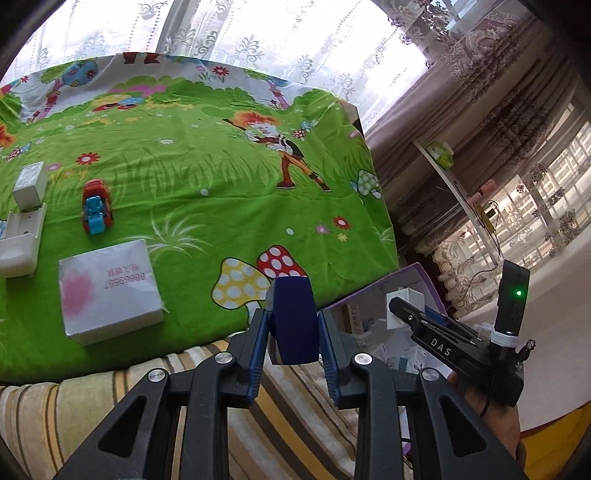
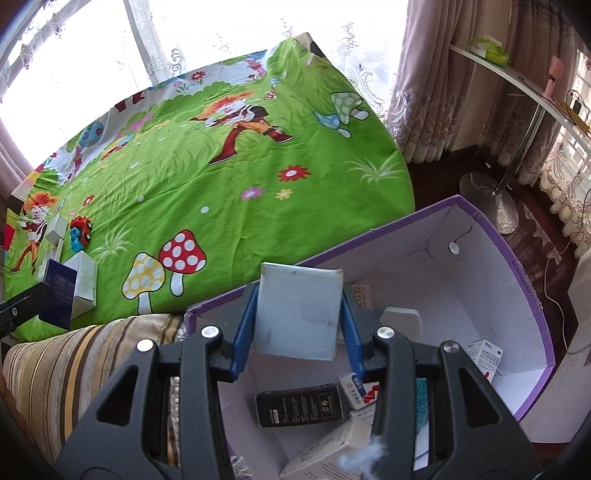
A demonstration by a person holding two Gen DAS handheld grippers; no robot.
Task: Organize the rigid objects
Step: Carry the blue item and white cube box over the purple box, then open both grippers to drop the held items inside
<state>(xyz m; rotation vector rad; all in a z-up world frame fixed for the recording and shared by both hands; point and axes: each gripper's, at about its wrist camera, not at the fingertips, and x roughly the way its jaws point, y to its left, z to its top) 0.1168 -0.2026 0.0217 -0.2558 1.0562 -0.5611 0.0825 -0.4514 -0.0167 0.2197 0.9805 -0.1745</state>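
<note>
Green cartoon sheet (image 1: 207, 192) behind; left gripper (image 1: 293, 325) clamps navy box (image 1: 295, 317), right gripper (image 2: 297, 317) clamps pale box (image 2: 297, 314).

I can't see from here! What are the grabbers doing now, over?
Left gripper shut on blue box, over table edge. Right gripper shut on grey box, above purple bin. Nothing blocking.

A: Daylight, strong. It comes through the lace curtains (image 1: 258, 33) at twelve o'clock in both views; the panes blow out to plain white.

B: Shadows?

A: Soft, short. The white box (image 1: 110, 291) on the green sheet (image 1: 207, 177) casts little. Colours saturated, focus crisp mid-frame.

B: Edges?

A: Heavy fisheye bend, black vignette at the corners. White fluff (image 2: 364, 458) at six o'clock in the right view is blurred.
</note>
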